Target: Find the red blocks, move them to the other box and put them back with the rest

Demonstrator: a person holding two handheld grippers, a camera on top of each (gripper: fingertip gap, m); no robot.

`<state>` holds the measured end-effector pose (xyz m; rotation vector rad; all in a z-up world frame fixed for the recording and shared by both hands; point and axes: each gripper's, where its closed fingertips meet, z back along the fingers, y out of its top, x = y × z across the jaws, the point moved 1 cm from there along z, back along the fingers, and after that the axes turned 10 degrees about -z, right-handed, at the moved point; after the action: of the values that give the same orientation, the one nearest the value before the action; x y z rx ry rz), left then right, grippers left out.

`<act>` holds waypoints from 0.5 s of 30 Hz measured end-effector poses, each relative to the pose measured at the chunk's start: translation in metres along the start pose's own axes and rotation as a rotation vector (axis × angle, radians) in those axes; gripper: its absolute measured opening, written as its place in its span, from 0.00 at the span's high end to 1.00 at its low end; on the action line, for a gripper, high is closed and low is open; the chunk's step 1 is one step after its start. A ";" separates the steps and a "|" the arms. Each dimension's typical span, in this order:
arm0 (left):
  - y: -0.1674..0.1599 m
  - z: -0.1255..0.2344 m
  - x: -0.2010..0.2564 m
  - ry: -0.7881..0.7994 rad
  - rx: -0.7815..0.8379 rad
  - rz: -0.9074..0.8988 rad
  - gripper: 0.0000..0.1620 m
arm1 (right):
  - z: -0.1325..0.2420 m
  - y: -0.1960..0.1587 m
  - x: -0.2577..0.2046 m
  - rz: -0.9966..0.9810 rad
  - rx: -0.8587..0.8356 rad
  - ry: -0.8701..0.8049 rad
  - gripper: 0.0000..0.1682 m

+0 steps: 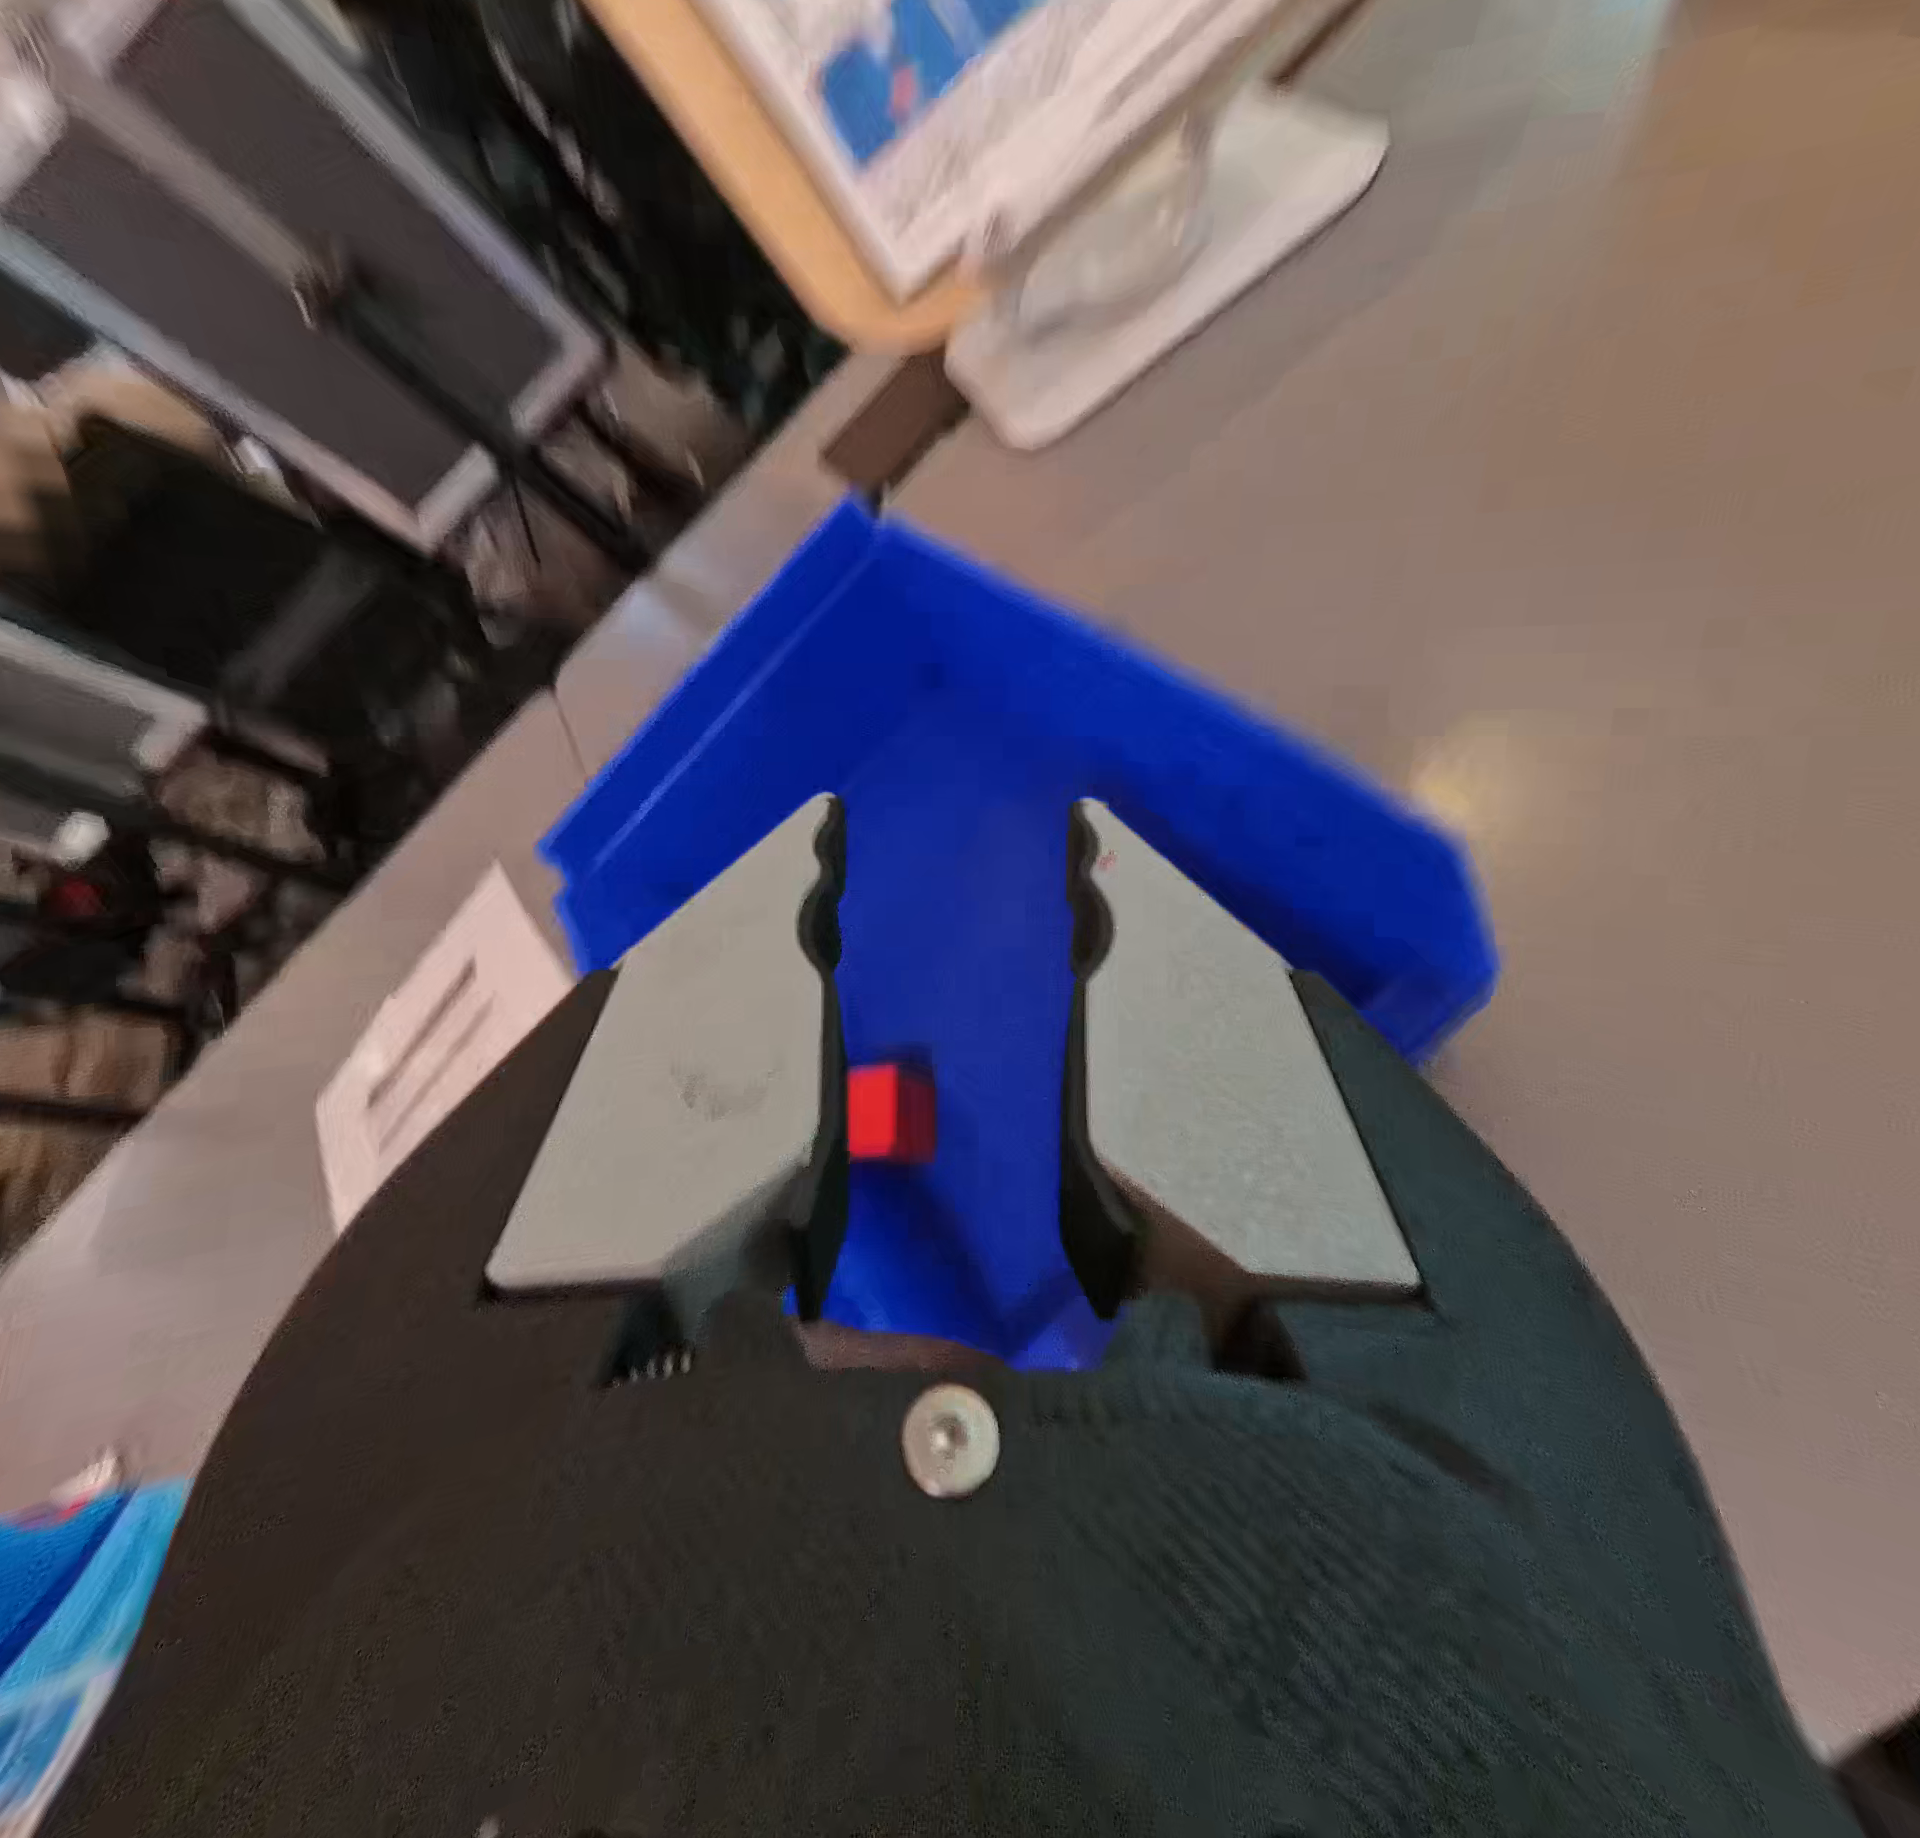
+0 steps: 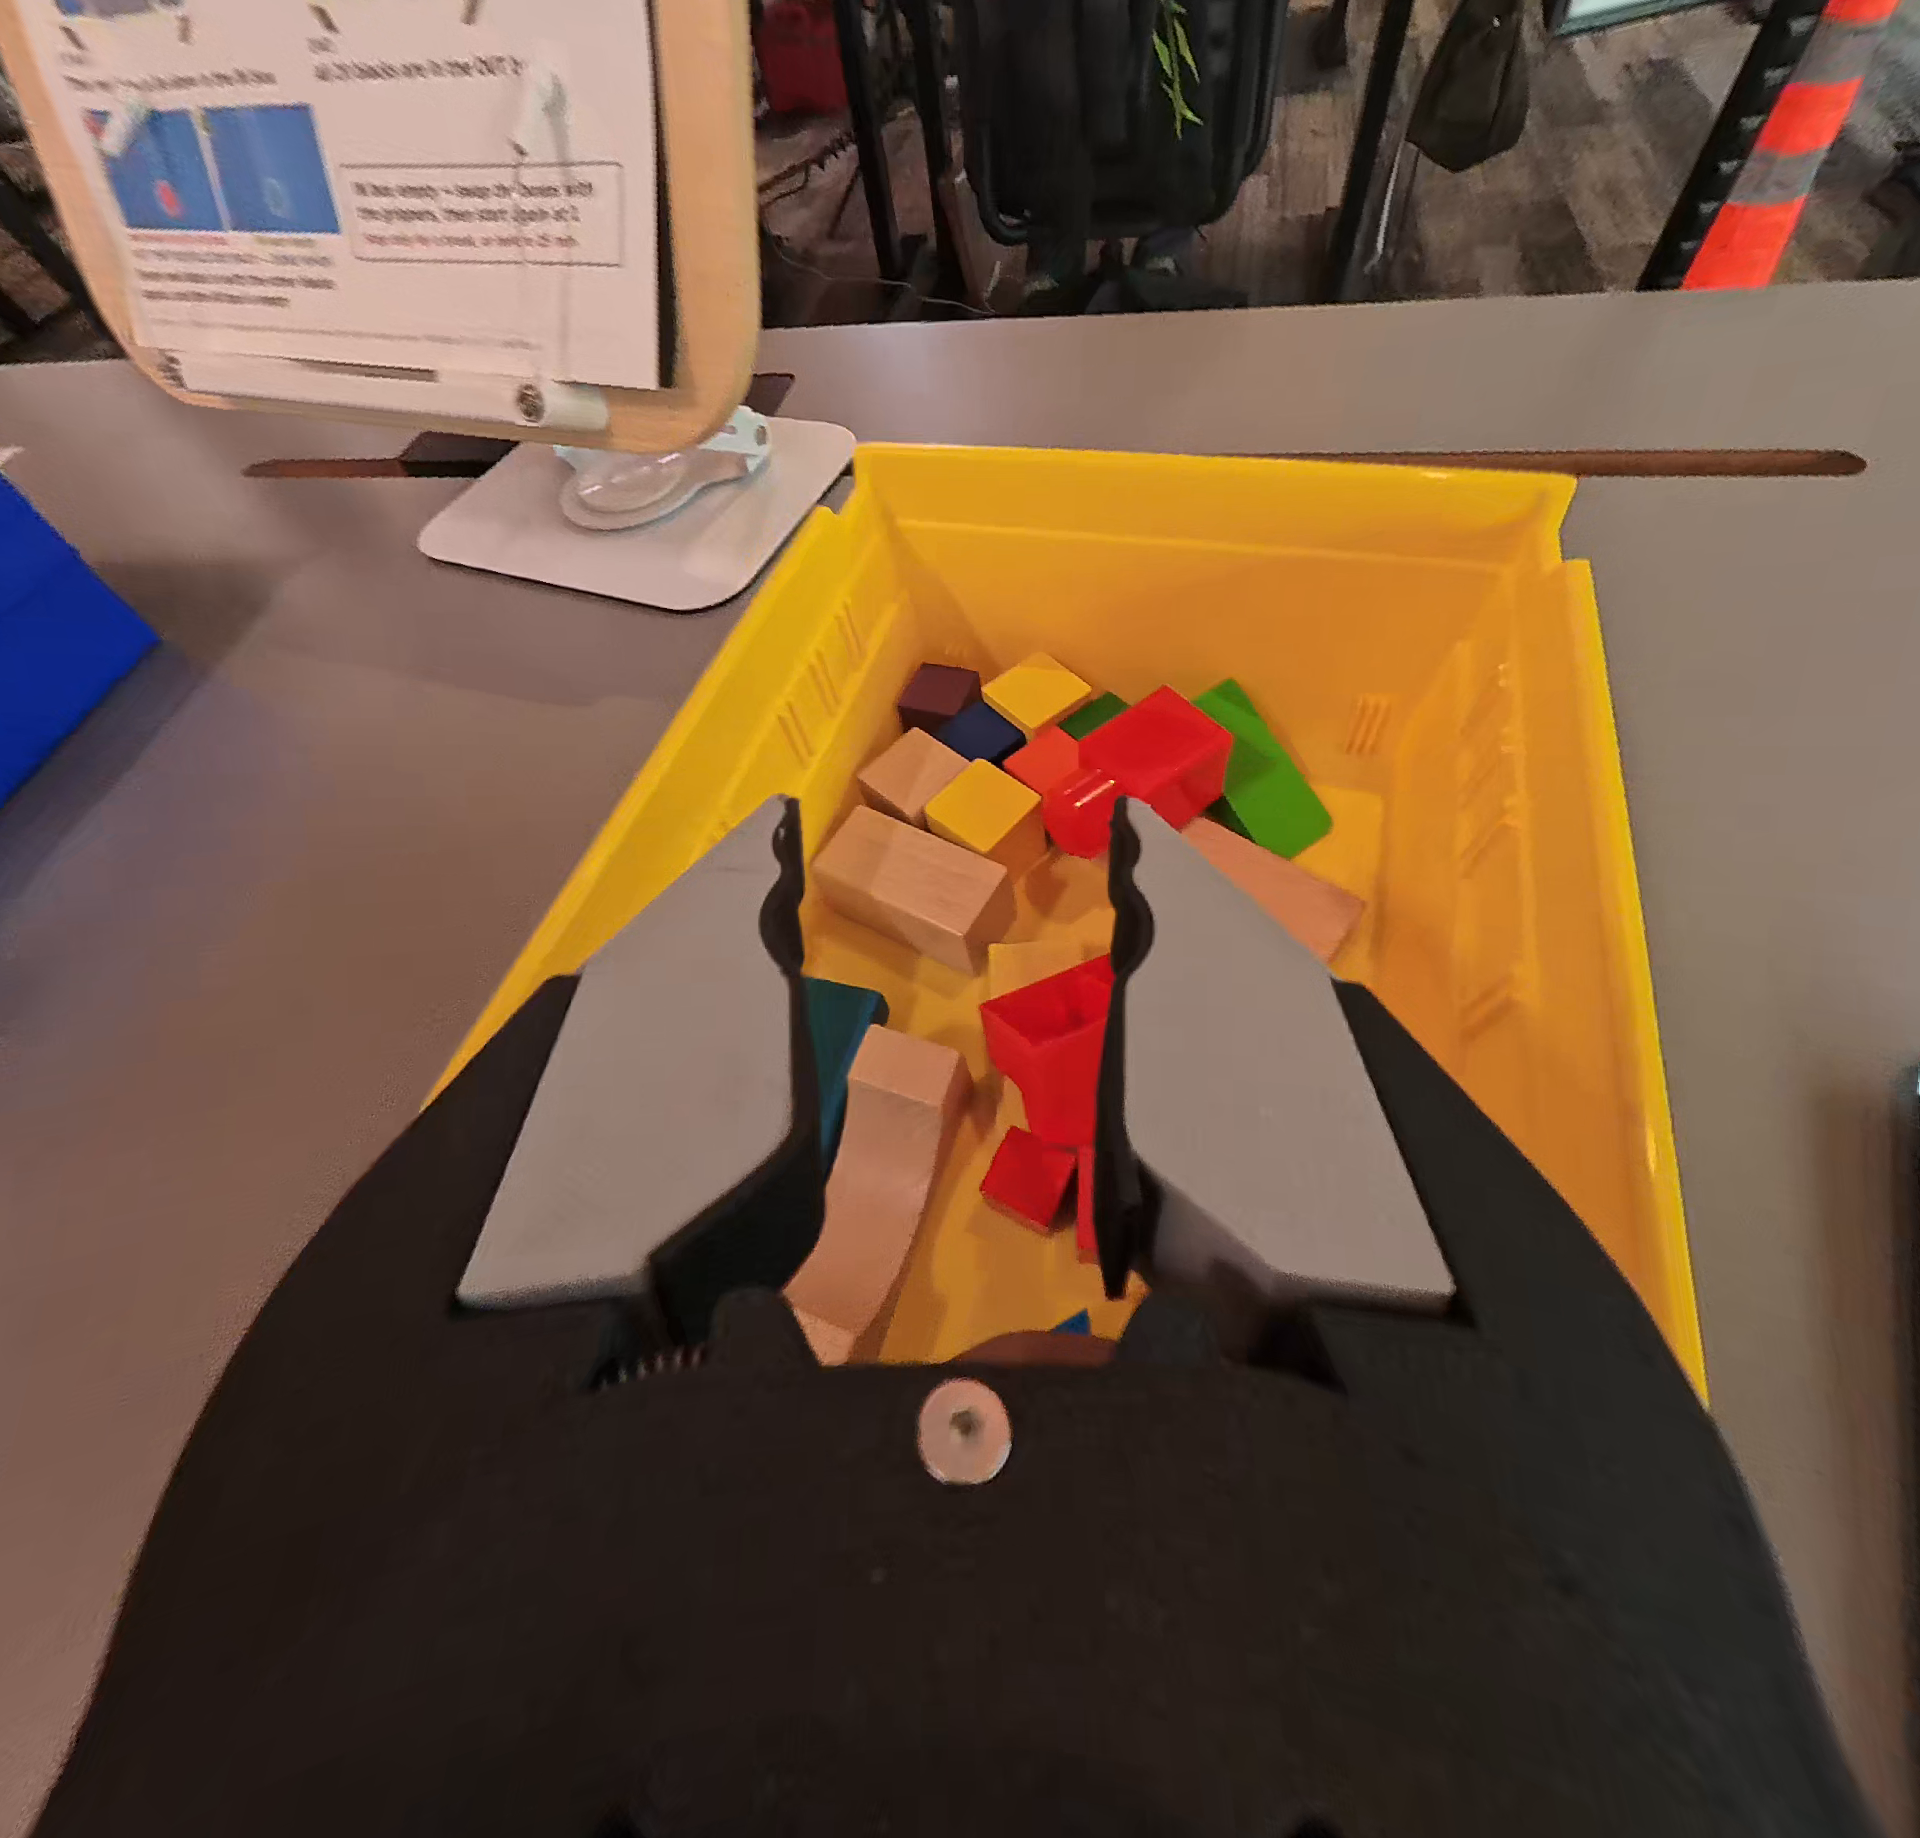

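In the left wrist view my left gripper (image 1: 956,822) is open over the blue box (image 1: 1195,780). One small red block (image 1: 888,1113) lies on the box floor, close to my left finger and not gripped. In the right wrist view my right gripper (image 2: 951,817) is open above the yellow box (image 2: 1205,583), which holds several coloured and plain wooden blocks. Among them are a large red block (image 2: 1153,749), a red cylinder (image 2: 1081,812), a red block (image 2: 1044,1045) by my right finger and a small red cube (image 2: 1029,1180). Nothing is gripped.
A framed instruction sheet on a white stand (image 2: 644,531) stands at the back of the grey table between the boxes. A corner of the blue box (image 2: 52,645) shows at the left of the right wrist view. A white paper (image 1: 436,1040) lies left of the blue box. The table edge is near.
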<state>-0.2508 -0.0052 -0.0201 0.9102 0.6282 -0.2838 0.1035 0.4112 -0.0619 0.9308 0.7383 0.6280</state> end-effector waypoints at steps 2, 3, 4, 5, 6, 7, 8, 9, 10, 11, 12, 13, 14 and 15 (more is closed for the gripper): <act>-0.038 -0.002 -0.014 -0.119 -0.168 0.036 0.74 | 0.005 0.003 -0.008 0.009 0.009 0.021 0.66; -0.055 -0.005 -0.018 -0.175 -0.246 0.055 0.71 | 0.007 0.005 -0.013 0.012 0.013 0.034 0.66; -0.069 -0.010 -0.020 -0.219 -0.313 0.061 0.71 | 0.009 0.006 -0.018 0.015 0.017 0.047 0.66; -0.080 -0.015 -0.019 -0.265 -0.365 0.035 0.71 | 0.011 0.008 -0.023 0.019 0.021 0.061 0.66; -0.088 -0.022 -0.018 -0.305 -0.397 -0.028 0.71 | 0.013 0.009 -0.028 0.023 0.026 0.074 0.66; -0.093 -0.029 -0.016 -0.337 -0.415 -0.124 0.72 | 0.015 0.010 -0.033 0.027 0.030 0.088 0.66; -0.099 -0.036 -0.011 -0.385 -0.436 -0.245 0.72 | 0.016 0.010 -0.038 0.031 0.031 0.101 0.66; -0.107 -0.041 -0.004 -0.449 -0.462 -0.390 0.69 | 0.017 0.009 -0.043 0.035 0.029 0.115 0.66; -0.116 -0.045 0.003 -0.515 -0.483 -0.558 0.65 | 0.018 0.008 -0.047 0.039 0.023 0.127 0.66; -0.124 -0.049 0.004 -0.537 -0.498 -0.727 0.70 | 0.018 0.006 -0.049 0.045 0.015 0.135 0.66; -0.133 -0.054 0.003 -0.551 -0.528 -0.866 0.79 | 0.019 0.004 -0.051 0.050 0.008 0.138 0.66; -0.141 -0.057 0.000 -0.571 -0.584 -0.941 0.79 | 0.019 0.002 -0.050 0.056 0.002 0.136 0.66; -0.149 -0.059 -0.002 -0.600 -0.649 -0.966 0.75 | 0.019 0.002 -0.049 0.059 -0.001 0.131 0.66; -0.154 -0.061 -0.004 -0.618 -0.700 -0.984 0.71 | 0.019 0.001 -0.048 0.059 -0.002 0.128 0.66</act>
<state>-0.3519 -0.0476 -0.1450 -0.2360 0.4907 -1.0962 0.0900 0.3666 -0.0395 0.9194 0.8256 0.7457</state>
